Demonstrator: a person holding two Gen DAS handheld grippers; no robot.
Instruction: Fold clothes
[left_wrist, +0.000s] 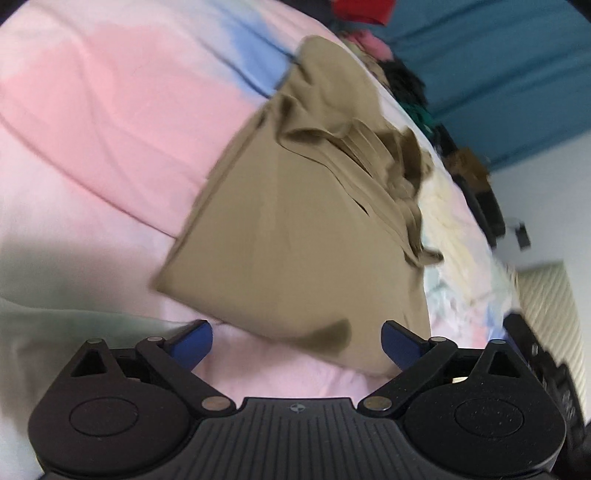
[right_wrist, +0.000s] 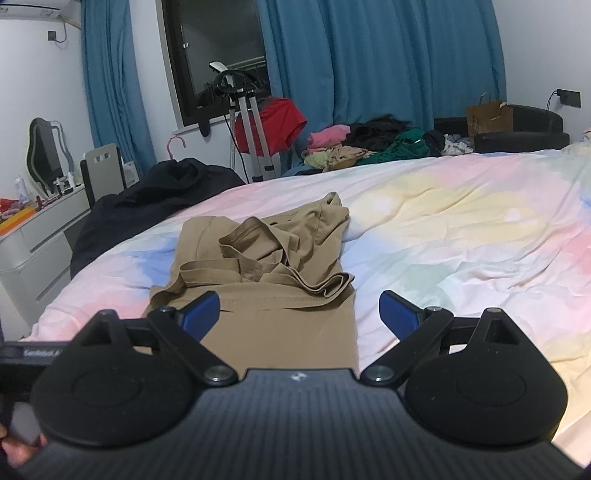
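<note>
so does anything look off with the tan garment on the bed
Yes: the tan garment lies flat near the grippers, but its far end is bunched, with loose straps crossing it, on the pastel bedcover.

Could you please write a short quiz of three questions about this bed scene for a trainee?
1. True or false: the left gripper is holding the tan garment.
2. What lies on the bedcover straight ahead of the right gripper?
A. a red shirt
B. the tan garment
C. a towel
3. Which part of the tan garment is bunched up: the near part or the far part?

Key:
1. False; its fingers stand wide apart and grip nothing.
2. B.
3. The far part; the near part lies flat.
</note>
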